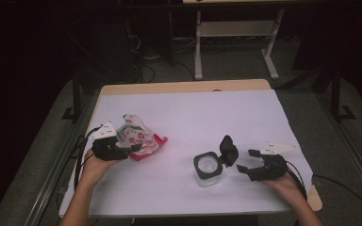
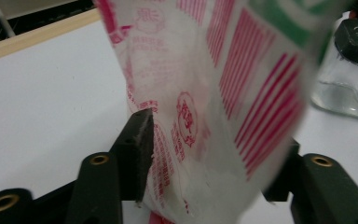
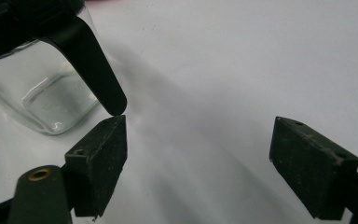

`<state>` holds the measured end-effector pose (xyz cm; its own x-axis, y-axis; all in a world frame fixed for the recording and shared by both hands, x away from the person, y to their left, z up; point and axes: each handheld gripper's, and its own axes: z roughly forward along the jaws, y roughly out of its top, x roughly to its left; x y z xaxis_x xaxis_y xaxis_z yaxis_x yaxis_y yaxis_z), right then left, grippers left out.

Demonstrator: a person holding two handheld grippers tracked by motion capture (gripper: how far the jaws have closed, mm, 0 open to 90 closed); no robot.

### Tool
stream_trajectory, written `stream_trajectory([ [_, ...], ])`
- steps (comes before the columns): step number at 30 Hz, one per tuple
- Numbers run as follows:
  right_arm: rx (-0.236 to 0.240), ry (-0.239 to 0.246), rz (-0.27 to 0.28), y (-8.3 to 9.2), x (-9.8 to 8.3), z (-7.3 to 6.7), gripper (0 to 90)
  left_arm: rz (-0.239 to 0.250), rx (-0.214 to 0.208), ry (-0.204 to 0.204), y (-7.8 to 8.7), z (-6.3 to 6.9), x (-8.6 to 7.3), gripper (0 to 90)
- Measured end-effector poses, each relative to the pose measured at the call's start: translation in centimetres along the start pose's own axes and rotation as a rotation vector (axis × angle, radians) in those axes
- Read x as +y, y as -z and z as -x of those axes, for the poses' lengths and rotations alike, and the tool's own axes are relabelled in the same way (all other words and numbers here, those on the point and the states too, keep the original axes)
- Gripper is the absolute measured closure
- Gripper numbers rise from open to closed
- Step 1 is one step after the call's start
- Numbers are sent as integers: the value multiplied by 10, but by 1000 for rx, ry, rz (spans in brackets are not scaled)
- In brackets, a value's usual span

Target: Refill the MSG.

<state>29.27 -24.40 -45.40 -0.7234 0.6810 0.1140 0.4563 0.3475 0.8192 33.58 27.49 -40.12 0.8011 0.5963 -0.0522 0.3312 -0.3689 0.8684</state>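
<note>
My left gripper [image 1: 131, 148] is clamped on the packet [image 2: 223, 93], which sits at the table's [image 1: 184, 103] left side, well apart from the glass jar [image 1: 208, 169]. My right gripper [image 1: 246, 161] waits with its jaws apart and nothing between them, just beside the jar's flipped-up lid [image 1: 228, 149]. To pour well, I should grip firmly, bring the packet's mouth directly over the jar's opening, and tip slowly while my right steadies the jar.

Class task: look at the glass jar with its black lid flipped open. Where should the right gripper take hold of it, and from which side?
Probably the jar by its flat glass walls below the black rim, approached level from the right gripper's side, avoiding the raised lid.
</note>
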Motion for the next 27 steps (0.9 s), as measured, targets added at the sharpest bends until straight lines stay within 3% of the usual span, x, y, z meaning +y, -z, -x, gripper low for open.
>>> stream_trajectory([
  [2,0,0,1,0,0,0,186,-2,5,-4,3,0,-2,472],
  [6,2,0,-1,0,0,0,186,6,-16,26,7,-4,-9,513],
  [9,1,-1,-1,0,0,-1,186,3,-26,25,6,-5,-10,574],
  [13,0,-1,-2,-1,0,-1,186,9,-11,-1,1,-3,-8,591],
  [27,1,-1,-4,-1,0,-1,186,40,-20,58,5,-6,-8,840],
])
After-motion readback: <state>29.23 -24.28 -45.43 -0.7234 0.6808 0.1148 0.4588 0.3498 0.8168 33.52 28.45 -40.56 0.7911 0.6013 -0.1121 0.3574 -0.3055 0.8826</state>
